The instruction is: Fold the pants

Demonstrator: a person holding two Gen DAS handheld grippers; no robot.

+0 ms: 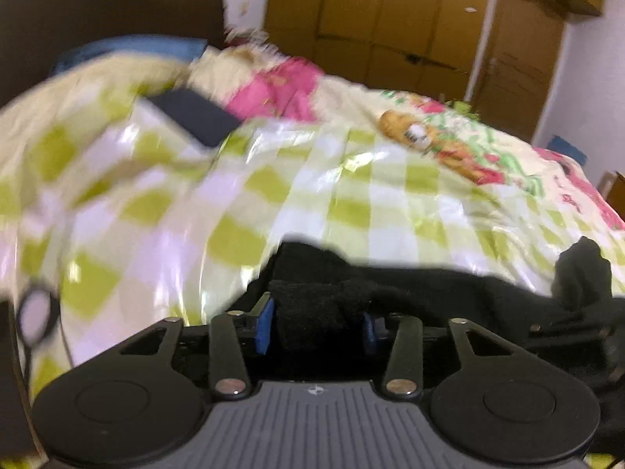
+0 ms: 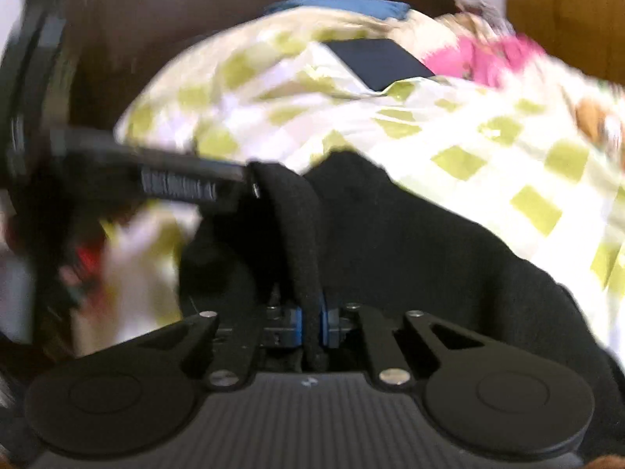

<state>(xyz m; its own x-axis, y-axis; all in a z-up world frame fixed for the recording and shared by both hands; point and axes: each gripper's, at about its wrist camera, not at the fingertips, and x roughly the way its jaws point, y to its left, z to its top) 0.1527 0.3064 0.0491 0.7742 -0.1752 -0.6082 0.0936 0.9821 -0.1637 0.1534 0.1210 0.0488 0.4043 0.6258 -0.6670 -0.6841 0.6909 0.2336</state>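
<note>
On the bed point(image 1: 351, 195), spread with a shiny green-and-white checked cover point(image 1: 273, 179), black pants point(image 1: 449, 289) bunched along the near edge. At far left of the left wrist view, a dark brown headboard point(image 1: 97, 4) and a blue pillow edge point(image 1: 129, 45) beneath it; below that, a dark flat rectangular thing point(image 1: 195, 115) lying on the cover, too blurred to identify. Further right, a pink floral patch point(image 1: 285, 90) of bedding and a cartoon bear print point(image 1: 410, 131). Behind, wooden wardrobe doors point(image 1: 390, 15). Low in the middle, the left tool point(image 1: 318, 326) closed on a thick wad of the black fabric, blue pads point(image 1: 263, 328) pressed against either side of it. Rightward from there, the rest of the cloth trailing across the cover, with a loose lump standing up near the right edge. Over in the right wrist view, the left tool point(image 2: 164, 183) reaching in from the left, its tip meeting a raised fold of the pants point(image 2: 390, 242). Near the middle, the right tool point(image 2: 311, 326) clamped on a thin upright fold of that same fabric, blue pads point(image 2: 295, 326) nearly together with only the cloth between. To the right, black fabric draping over the checked cover point(image 2: 488, 136). Heavy motion blur throughout both views.
</note>
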